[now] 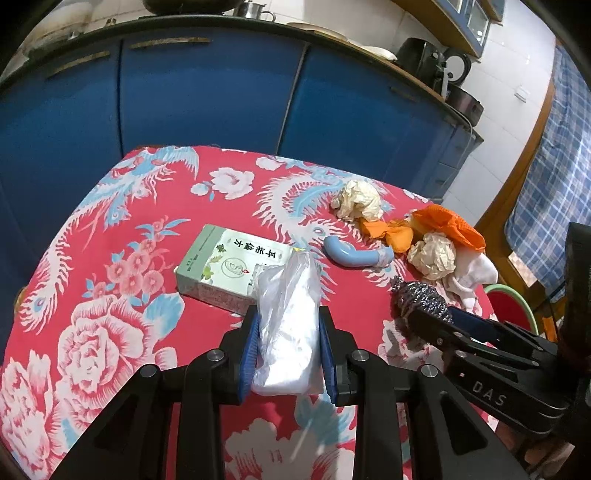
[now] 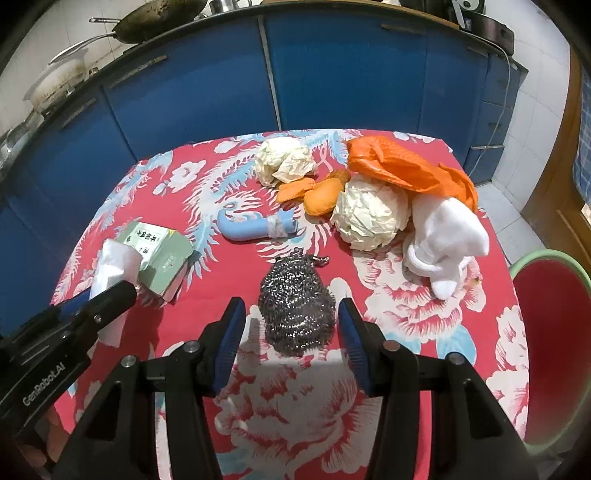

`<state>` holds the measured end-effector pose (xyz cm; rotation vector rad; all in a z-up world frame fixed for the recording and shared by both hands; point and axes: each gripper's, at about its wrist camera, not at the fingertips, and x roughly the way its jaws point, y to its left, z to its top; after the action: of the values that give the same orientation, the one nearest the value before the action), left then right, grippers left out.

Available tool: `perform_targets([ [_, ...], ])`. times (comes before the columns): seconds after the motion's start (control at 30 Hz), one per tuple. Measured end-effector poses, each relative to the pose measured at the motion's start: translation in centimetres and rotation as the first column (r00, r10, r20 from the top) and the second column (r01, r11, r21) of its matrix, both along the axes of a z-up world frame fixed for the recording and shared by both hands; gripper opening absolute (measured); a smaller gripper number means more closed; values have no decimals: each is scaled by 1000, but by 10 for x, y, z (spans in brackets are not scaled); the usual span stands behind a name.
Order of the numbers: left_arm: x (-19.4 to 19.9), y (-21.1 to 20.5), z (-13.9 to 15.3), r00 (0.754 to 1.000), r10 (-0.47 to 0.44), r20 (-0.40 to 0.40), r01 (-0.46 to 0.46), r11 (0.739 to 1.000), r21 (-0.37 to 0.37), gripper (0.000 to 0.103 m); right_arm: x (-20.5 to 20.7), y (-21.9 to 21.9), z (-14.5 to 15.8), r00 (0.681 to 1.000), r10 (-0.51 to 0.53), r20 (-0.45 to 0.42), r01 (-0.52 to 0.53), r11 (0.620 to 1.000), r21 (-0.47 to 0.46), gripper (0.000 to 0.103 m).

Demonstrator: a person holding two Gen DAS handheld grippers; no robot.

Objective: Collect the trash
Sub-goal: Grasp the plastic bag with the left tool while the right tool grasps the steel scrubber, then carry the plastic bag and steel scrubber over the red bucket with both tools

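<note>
My left gripper (image 1: 288, 321) is shut on a clear plastic bag (image 1: 288, 317), held over the red floral tablecloth (image 1: 110, 295); it also shows in the right wrist view (image 2: 114, 266). My right gripper (image 2: 290, 314) is open with a steel wool scrubber (image 2: 295, 310) between its fingers, not pressed. In front lie a green box (image 1: 229, 269), a blue curved handle (image 2: 255, 225), two crumpled paper balls (image 2: 369, 214) (image 2: 284, 158), orange peels (image 2: 314, 192), an orange bag (image 2: 406, 166) and a white cloth (image 2: 447, 236).
A red basin with a green rim (image 2: 554, 332) stands off the table's right side. Blue cabinets (image 2: 332, 74) run behind the table, with a wok (image 2: 159, 18) and pots on the counter. A tiled floor lies at the right.
</note>
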<state>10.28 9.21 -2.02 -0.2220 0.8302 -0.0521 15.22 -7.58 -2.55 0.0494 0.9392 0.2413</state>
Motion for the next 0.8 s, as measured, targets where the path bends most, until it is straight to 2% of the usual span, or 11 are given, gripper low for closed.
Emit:
perform_targets([
  [0.23, 1, 0, -2, 1000, -1, -8, 1, 1000, -3, 31, 2, 3, -4, 1000, 8, -6, -9, 1000, -16, 53],
  [0.57, 0, -8, -1, 1000, -15, -9, 15, 1000, 1, 31, -4, 2, -4, 1000, 21, 10, -21, 1000, -22, 28],
  [0.8, -4, -19, 6, 999, -33, 6, 33, 999, 14, 31, -17, -8, 6, 999, 11, 36, -11, 1000, -9, 24],
])
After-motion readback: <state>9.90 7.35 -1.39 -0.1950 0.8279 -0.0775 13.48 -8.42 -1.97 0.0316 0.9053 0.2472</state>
